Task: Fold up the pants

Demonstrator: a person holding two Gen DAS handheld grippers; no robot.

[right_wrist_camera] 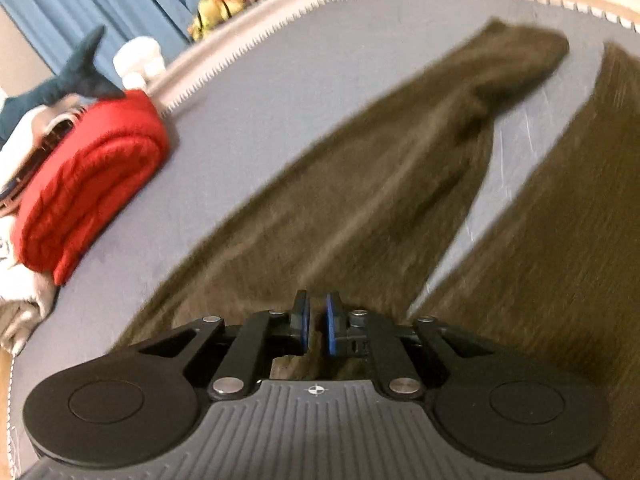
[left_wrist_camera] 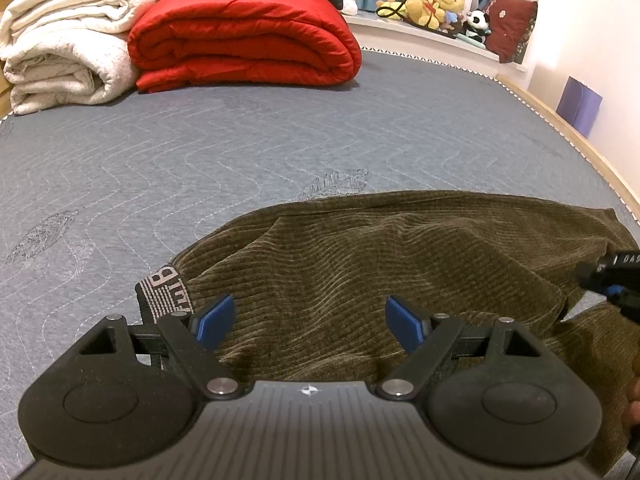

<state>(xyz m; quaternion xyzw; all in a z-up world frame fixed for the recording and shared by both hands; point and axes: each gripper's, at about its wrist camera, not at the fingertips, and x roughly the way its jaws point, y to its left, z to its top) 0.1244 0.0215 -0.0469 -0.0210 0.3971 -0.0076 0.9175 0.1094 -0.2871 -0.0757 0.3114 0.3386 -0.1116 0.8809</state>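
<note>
On a grey quilted mattress [left_wrist_camera: 240,152]: one pair of olive ribbed pants [left_wrist_camera: 360,264], lying spread near the front edge. Waistband [left_wrist_camera: 166,292], black with pale lettering, at the left end of the cloth, just beside the left gripper's left pad. Two legs run away toward the far edge in the right wrist view, a wedge of bare mattress between them; that view is blurred. Left gripper [left_wrist_camera: 308,322]: jaws wide apart, blue pads [left_wrist_camera: 214,320] over the waist part of the pants, nothing clamped between them; whether the tips touch the cloth cannot be told. Right gripper [right_wrist_camera: 316,326]: jaws drawn nearly together, only a narrow slit between the blue pads, set over the crotch end of the pants where the legs part. Olive cloth shows in and behind the slit, but the blur does not let one tell whether a fold is pinched. The same gripper's black tip enters the left wrist view at the right edge, over the cloth. At the back of the mattress: one red quilt [left_wrist_camera: 248,40], folded, and cream blankets [left_wrist_camera: 60,48], folded and stacked beside it on the left. On a ledge behind: plush toys [left_wrist_camera: 436,6], a dark red cushion [left_wrist_camera: 510,24], blue curtains [right_wrist_camera: 72,12].
</note>
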